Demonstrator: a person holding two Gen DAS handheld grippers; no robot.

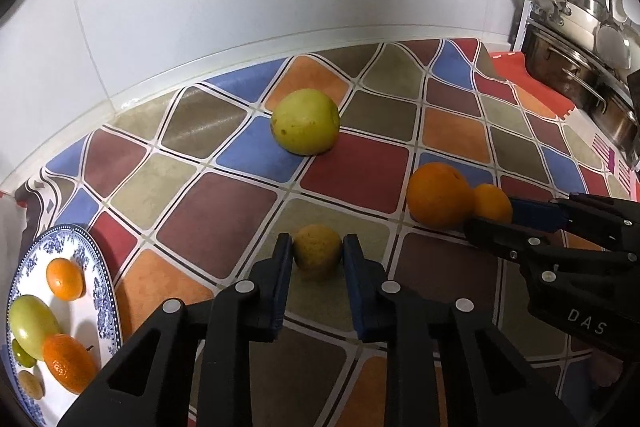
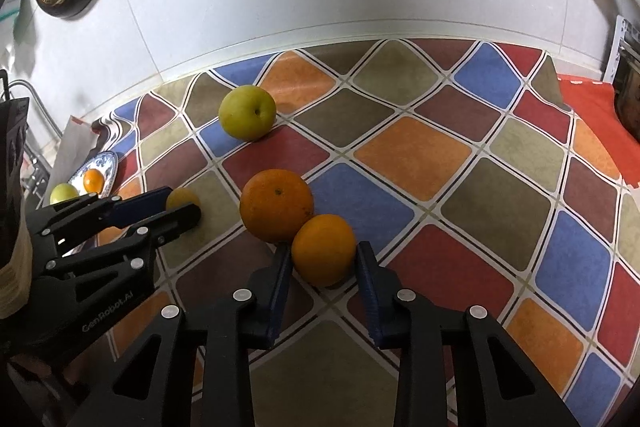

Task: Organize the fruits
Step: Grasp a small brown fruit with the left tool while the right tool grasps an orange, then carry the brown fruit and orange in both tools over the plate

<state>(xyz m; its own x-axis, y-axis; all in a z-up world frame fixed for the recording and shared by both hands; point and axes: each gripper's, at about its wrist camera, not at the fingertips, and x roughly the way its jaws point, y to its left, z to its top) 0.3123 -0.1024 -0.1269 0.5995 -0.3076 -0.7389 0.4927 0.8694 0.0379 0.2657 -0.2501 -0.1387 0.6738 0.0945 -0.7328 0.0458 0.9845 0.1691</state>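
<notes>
On the glossy diamond-patterned cloth, the left gripper pinched a dull, round yellowish fruit, while the right gripper bracketed, perhaps barely touching, a smooth small orange.

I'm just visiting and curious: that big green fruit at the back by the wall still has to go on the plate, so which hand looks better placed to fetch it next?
Probably left. Both pairs of fingers already straddle fruit, but the left gripper works nearer the plate and the green fruit.
</notes>
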